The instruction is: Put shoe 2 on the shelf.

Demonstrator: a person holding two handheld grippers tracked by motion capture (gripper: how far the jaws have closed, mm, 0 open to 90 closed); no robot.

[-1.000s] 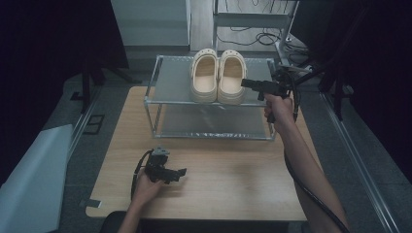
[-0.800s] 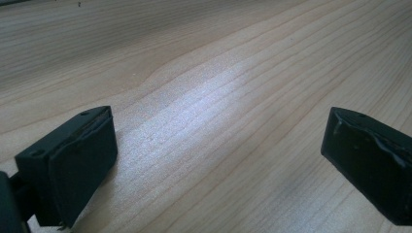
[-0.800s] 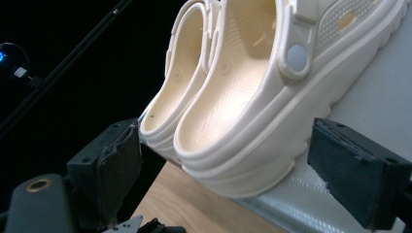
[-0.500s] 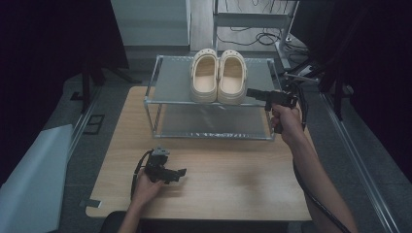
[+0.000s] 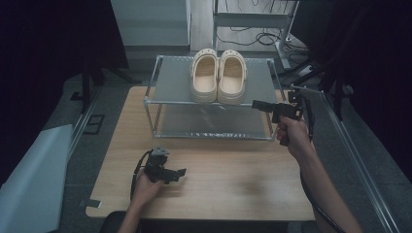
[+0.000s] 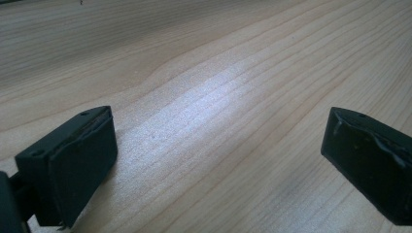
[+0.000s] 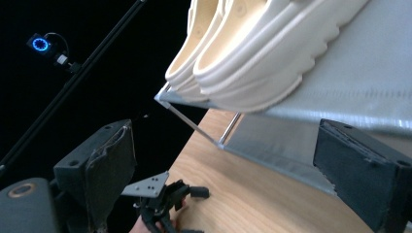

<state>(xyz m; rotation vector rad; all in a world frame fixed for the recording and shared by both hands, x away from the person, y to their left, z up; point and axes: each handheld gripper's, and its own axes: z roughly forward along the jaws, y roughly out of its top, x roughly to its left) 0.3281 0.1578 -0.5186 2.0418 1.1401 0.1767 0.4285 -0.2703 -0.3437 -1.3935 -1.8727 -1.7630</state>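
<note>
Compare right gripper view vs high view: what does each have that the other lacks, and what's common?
Right gripper view alone: the ridged side soles of the clogs seen close and tilted, and a small blue ring light in the dark.

High view alone: the whole wooden table, both forearms, a pale sheet on the floor at the left, and cables behind the rack.

Shared: the cream clogs on the top shelf of the metal rack, the open right tongs beside it with nothing between them, and the left tongs low on the table.
</note>
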